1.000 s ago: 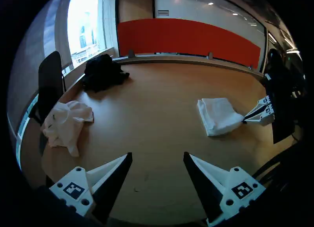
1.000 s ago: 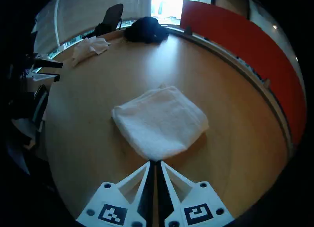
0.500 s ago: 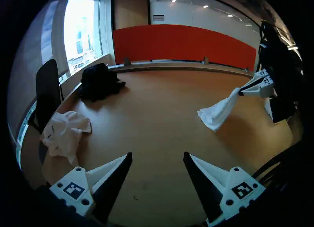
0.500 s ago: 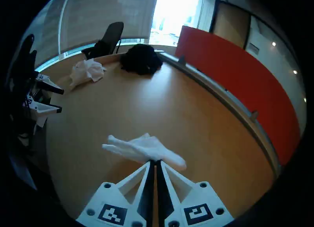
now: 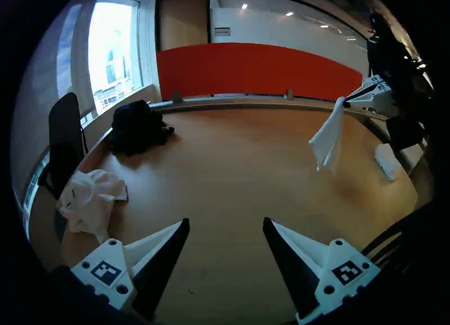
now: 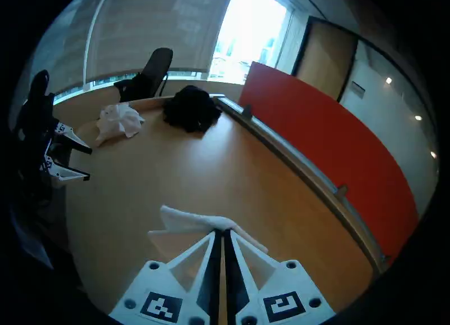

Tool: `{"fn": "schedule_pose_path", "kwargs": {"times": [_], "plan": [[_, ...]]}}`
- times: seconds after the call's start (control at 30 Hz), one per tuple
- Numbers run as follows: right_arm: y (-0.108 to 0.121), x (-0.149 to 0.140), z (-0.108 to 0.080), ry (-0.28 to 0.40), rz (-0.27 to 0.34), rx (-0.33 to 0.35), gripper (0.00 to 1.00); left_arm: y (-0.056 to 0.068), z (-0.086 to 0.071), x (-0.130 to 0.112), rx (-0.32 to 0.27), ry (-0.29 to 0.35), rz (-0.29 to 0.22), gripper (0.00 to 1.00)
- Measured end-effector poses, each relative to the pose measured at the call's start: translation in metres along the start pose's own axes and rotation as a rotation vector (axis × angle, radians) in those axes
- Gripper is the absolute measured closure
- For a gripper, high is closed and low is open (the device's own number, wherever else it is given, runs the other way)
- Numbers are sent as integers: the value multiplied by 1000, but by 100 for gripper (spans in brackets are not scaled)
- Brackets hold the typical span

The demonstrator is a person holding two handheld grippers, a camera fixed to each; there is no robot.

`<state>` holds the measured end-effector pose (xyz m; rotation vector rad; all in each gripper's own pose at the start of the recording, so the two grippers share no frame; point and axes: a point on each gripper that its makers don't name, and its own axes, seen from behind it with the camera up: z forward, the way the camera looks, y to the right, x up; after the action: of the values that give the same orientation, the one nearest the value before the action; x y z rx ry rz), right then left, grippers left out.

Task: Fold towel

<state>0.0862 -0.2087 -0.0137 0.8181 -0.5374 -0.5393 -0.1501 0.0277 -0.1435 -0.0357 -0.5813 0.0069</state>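
My right gripper (image 6: 223, 233) is shut on a folded white towel (image 6: 194, 220), which hangs lifted off the wooden table (image 6: 185, 173). In the left gripper view that towel (image 5: 328, 139) dangles from the right gripper (image 5: 346, 104) at the far right, above the table (image 5: 225, 162). My left gripper (image 5: 225, 220) is open with nothing between its fingers, low over the near table edge. It shows in the right gripper view as the left gripper (image 6: 88, 165), far left. A crumpled white towel pile (image 5: 90, 197) lies at the table's left end.
A second folded white towel (image 5: 388, 162) rests at the right table edge. A black bag (image 5: 135, 128) sits at the far left by the window, beside a dark chair (image 5: 64, 139). A red panel (image 5: 259, 69) runs along the table's far side.
My right gripper has lifted the folded towel off the table and carried it up and to the right; it now hangs in the air. The left gripper stays open.
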Motion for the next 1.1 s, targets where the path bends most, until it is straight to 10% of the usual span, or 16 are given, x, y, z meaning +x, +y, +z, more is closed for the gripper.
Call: {"fn": "schedule_pose_path", "kwargs": {"times": [1.1], "plan": [[114, -77, -85, -68, 108, -81, 97, 12, 11, 7, 2, -10, 19, 3]]}}
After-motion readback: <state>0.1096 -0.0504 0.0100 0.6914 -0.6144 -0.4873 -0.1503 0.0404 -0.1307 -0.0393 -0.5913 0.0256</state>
